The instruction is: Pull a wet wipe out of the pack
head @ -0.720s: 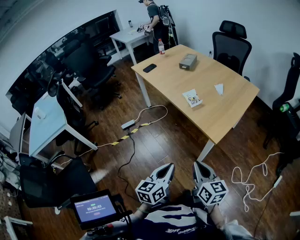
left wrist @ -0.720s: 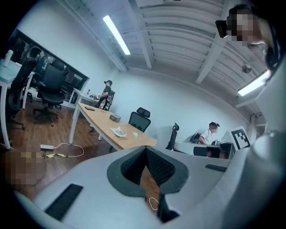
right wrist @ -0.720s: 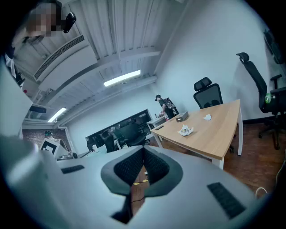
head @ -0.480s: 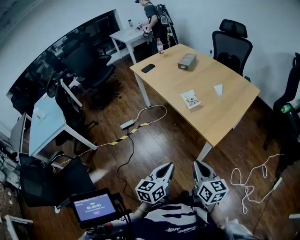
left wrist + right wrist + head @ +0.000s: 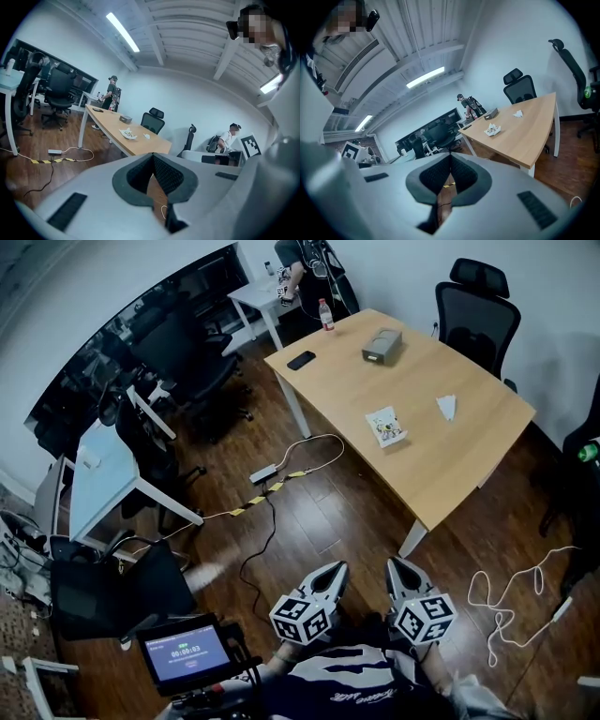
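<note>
left gripper (image 5: 336,570) and right gripper (image 5: 395,566) hang closed and empty over dark wood floor (image 5: 328,521), well apart from the table (image 5: 441,456).

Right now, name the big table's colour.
The table is light tan wood, clearest in the head view.

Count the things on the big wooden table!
5: a bottle at the far corner, a black phone near it, a grey box, a patterned pack in the middle, a white tissue beside it.
</note>
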`<action>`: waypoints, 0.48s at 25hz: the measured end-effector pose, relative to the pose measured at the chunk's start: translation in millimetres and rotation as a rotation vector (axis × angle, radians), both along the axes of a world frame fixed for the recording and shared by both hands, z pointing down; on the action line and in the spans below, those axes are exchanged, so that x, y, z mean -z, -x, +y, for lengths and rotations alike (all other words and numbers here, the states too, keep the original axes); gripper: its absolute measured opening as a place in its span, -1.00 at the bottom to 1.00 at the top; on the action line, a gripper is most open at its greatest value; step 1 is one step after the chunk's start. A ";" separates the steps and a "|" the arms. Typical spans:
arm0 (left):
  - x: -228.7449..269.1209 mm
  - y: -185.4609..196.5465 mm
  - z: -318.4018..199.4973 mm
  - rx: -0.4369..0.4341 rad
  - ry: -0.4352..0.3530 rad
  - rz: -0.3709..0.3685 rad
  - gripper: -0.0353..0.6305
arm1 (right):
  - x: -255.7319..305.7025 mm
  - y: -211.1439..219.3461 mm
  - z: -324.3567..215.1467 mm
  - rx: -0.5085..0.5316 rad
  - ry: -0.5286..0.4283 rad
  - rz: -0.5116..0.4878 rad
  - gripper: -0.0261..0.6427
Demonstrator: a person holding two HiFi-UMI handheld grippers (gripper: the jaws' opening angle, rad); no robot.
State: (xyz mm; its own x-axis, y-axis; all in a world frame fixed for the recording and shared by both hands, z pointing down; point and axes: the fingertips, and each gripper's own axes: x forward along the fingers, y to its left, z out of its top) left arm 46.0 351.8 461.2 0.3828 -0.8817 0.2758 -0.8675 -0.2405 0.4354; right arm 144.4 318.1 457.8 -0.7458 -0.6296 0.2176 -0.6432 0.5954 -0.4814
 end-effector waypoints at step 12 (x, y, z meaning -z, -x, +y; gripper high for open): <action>-12.3 6.5 -64.4 -0.032 0.007 0.025 -0.88 | -13.7 -12.0 -61.7 -0.072 0.019 0.025 -0.95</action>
State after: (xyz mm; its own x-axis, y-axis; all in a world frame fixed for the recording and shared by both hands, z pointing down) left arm 39.4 287.3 473.6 0.4174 -0.8672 0.2717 -0.8485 -0.2647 0.4583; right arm 156.4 256.4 471.4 -0.6928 -0.6771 0.2482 -0.6962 0.5382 -0.4750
